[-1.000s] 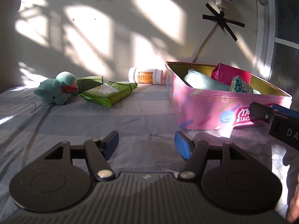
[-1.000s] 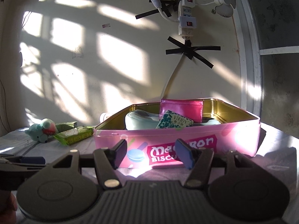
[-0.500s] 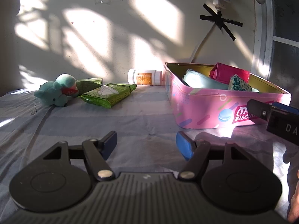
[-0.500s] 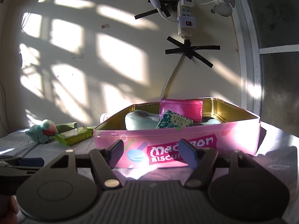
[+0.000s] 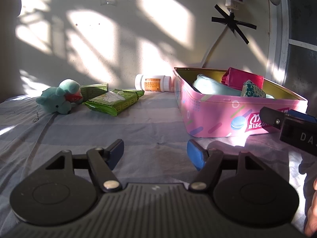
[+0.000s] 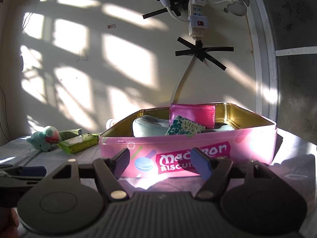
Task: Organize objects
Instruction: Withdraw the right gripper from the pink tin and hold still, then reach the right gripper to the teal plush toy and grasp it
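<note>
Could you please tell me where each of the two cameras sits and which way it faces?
Left wrist: on the left gripper, low over the bedsheet, facing the wall; its open fingers show.
Right wrist: on the right gripper, facing the tin; open fingers show.
Shared: tin, plush, green packets.

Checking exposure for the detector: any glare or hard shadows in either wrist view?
Left wrist: hard window-light patches on the wall; blown-out spot on the cloth by the pink tin; plush toy in soft shade, sharp. Right wrist: glare washes the tin's front, partly bleaching the lettering; tin interior readable; fisheye bends the window frame.
</note>
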Demonstrator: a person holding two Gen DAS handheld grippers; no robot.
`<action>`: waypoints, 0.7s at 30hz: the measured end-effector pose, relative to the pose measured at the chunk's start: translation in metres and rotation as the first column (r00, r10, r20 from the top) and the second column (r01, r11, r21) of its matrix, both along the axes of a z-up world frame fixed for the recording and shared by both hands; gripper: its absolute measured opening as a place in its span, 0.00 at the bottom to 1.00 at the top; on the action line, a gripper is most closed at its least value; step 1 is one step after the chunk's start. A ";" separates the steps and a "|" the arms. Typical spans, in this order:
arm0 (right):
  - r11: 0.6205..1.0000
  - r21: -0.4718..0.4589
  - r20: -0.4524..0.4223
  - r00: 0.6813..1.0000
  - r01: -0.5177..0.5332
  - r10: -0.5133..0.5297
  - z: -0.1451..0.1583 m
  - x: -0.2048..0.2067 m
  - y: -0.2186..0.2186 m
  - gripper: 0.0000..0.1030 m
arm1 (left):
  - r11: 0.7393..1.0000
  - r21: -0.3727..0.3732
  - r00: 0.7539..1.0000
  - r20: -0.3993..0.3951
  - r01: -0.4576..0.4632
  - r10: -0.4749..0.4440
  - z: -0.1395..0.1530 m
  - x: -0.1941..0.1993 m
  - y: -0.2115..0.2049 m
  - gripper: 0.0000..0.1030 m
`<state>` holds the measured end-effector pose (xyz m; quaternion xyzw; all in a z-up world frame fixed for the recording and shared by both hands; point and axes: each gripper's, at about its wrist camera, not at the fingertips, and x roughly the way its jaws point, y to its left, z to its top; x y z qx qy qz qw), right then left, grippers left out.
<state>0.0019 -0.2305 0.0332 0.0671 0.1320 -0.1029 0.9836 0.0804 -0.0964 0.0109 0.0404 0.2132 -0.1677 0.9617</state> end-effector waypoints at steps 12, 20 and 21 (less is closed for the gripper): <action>1.000 0.001 -0.002 1.000 0.000 0.000 0.000 0.001 -0.001 0.69 | 1.000 -0.004 1.000 -0.003 0.001 -0.001 0.000 -0.001 -0.002 0.71; 1.000 -0.002 -0.010 1.000 0.001 -0.001 -0.002 0.002 -0.001 0.69 | 1.000 -0.009 1.000 -0.008 0.001 -0.001 0.000 0.000 -0.001 0.71; 1.000 -0.004 -0.014 1.000 0.001 -0.001 -0.003 0.002 -0.001 0.69 | 1.000 -0.013 1.000 -0.014 0.000 0.000 0.000 0.001 0.000 0.71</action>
